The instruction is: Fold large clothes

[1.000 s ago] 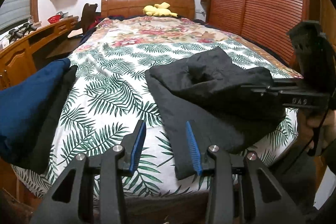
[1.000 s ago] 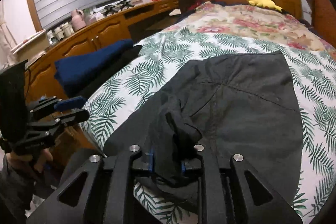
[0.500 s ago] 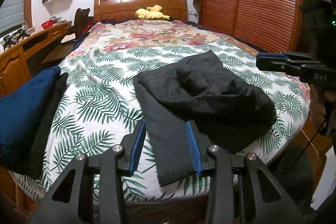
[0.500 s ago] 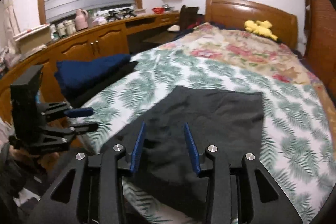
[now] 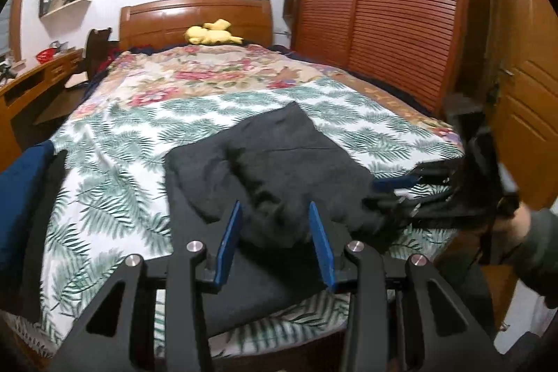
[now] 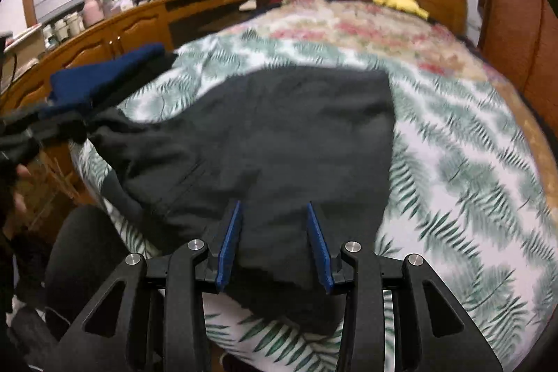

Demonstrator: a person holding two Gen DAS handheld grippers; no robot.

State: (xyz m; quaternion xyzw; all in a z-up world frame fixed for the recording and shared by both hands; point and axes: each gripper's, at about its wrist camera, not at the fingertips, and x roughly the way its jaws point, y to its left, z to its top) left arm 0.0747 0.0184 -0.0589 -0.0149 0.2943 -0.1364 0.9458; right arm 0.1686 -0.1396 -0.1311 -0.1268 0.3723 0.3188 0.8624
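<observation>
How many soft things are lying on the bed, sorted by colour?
Dark grey: 1, the garment spread at the foot of the bed.
Navy blue: 1, the folded cloth at the bed's edge.
Black: 1, the cloth under the navy one.
Yellow: 1, the plush toy by the headboard.
Total: 4

Right gripper (image 6: 273, 241) gapes empty over dark garment (image 6: 279, 135).

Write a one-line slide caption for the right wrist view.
Open right gripper above a partly folded dark garment on the leaf-print bedspread.
</observation>
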